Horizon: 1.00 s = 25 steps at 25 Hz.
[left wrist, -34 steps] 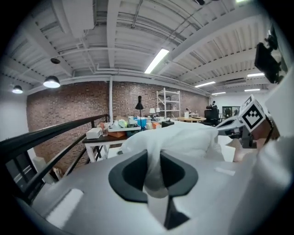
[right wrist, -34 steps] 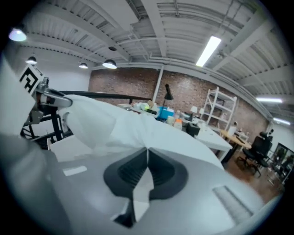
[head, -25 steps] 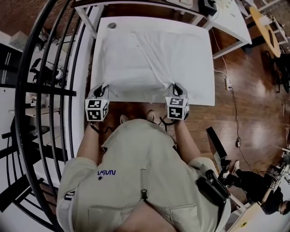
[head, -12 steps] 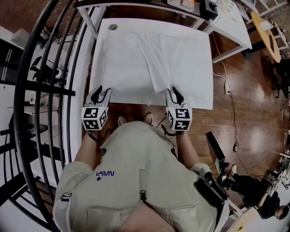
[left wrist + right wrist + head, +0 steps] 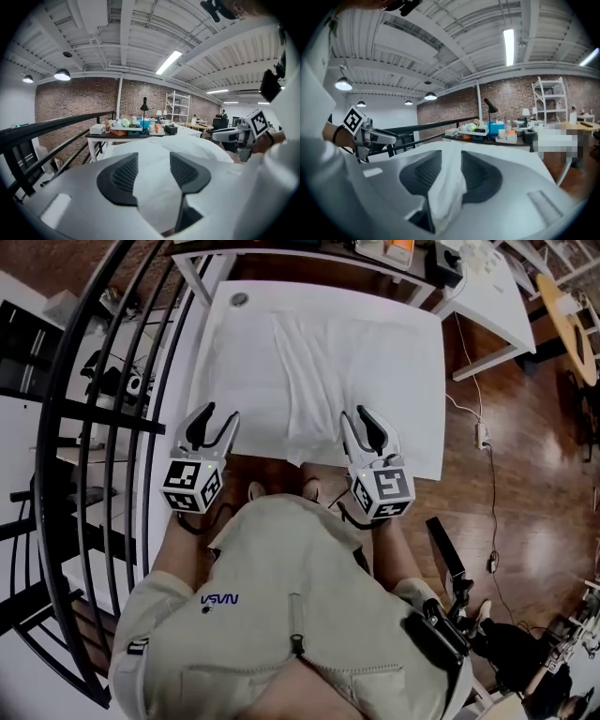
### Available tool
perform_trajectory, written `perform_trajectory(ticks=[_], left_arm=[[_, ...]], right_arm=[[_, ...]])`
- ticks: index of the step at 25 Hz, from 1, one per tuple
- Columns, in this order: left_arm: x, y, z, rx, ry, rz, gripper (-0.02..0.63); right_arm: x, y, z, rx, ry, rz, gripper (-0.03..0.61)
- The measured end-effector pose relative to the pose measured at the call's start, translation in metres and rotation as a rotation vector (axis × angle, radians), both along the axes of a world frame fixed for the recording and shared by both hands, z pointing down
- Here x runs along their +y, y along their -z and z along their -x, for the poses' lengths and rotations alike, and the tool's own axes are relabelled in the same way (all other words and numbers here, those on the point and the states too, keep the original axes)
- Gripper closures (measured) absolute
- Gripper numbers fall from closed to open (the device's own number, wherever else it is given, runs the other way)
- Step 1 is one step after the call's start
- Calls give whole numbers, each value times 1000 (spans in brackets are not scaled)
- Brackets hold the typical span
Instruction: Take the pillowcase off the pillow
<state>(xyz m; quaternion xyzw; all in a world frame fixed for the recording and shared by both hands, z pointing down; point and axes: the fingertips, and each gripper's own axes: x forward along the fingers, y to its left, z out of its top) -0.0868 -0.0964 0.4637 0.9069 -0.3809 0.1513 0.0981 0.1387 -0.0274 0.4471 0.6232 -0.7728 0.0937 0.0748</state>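
Head camera steeply down over the table; gripper cameras close behind their jaws, both toward the brick wall.

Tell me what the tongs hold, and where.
Both tongs have just been opening. The left tongs hold nothing; a fold of the pillowcase lies loose in the right tongs, not gripped.

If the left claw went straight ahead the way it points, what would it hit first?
Most likely the white pillow, lying straight ahead, though depth is unclear. The left claw has just been opening, with nothing between its jaws.
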Motion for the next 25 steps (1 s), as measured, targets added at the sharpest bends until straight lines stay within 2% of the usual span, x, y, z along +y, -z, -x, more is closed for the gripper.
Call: perform_trajectory(ticks=[4,8,11,14,17,20,25], left_arm=[[-16,11,-34,-49,1,-51,374],[-31,12,-56,-70,16,-61,357],[-42,5,-69,-107,-26,-59,347],[-69,-3,-77,-136,-68,-52,326],[-110,-7,-83,-153,-111,-20,301],[-145,-17,-95,-189,-181,24,247],[-188,-42,-120,-212,-242,91,242]], right_arm=[[-17,8,-12,-25,32,-23,450],[-39,14,-6,-31,112,-17,451],[-63,19,4,-5,174,-8,449],[-103,25,3,39,182,16,449],[-152,30,-1,62,156,74,446],[-196,22,4,118,153,158,446],[-249,-24,20,197,169,371,446]])
